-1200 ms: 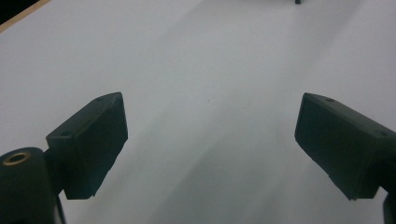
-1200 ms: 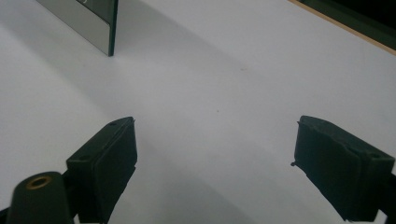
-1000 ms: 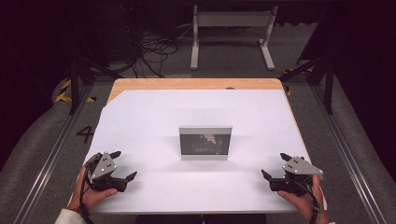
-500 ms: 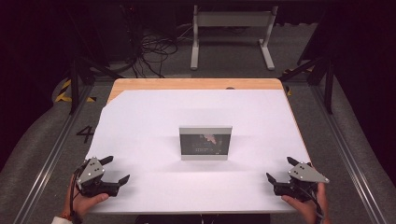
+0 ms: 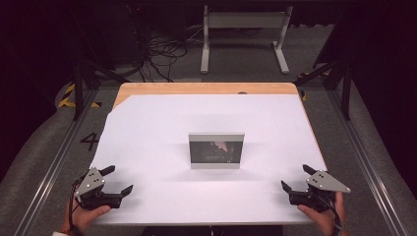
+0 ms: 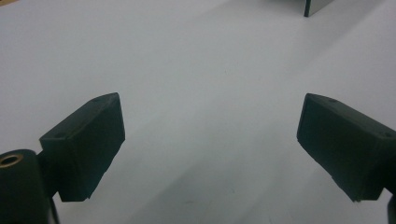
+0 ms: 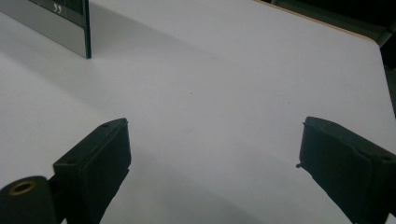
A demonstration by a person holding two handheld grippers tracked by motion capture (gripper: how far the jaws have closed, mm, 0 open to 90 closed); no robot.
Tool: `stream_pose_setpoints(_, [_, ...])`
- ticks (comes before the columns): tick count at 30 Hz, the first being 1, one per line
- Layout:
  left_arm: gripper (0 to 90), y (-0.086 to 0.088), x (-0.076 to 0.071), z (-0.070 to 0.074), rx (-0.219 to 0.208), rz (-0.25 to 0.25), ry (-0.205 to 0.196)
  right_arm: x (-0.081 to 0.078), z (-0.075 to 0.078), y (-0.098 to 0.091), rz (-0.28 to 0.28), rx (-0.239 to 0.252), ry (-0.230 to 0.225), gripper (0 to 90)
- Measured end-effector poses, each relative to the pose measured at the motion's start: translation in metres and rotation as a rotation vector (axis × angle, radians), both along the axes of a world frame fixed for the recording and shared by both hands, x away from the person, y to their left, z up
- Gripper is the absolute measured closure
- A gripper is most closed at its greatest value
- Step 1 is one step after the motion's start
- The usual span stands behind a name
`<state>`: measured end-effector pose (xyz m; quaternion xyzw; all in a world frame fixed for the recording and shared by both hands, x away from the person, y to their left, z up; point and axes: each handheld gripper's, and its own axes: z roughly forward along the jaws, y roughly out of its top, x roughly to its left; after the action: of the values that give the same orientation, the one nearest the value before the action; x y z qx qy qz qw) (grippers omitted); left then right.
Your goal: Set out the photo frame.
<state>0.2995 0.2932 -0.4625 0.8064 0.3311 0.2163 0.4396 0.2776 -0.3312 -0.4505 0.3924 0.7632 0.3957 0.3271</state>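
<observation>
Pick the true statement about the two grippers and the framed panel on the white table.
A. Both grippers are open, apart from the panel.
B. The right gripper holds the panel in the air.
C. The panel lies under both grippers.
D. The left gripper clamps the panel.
A: the left gripper and right gripper sit open near the table's near corners, while the panel stands untouched at the centre.

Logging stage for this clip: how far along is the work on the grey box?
Done: nothing visible. The grey box stands alone mid-table on the white sheet, untouched. In hand: nothing. The left gripper and right gripper sit at the near edge, jaws wide open and empty, well apart from the box. Left: approach, grasp and whatever follows.
</observation>
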Motion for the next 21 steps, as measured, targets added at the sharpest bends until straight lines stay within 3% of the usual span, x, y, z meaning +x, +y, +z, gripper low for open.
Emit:
stream_pose_setpoints(10, [8.1,-0.0004,0.0026,-0.0019,0.019,0.002,0.013,0.0002,-0.0008,0.0002,0.006,-0.008,0.001,9.5])
stream_pose_setpoints(16, [8.1,-0.0031,0.0026,-0.0025,0.035,-0.008,0.016,-0.0005,-0.0014,0.0043,0.012,-0.054,-0.006,9.9])
stream_pose_setpoints(21, [8.0,-0.0031,0.0035,-0.0027,0.034,-0.006,0.016,0.0000,-0.0017,0.0046,0.015,-0.046,-0.003,10.1])
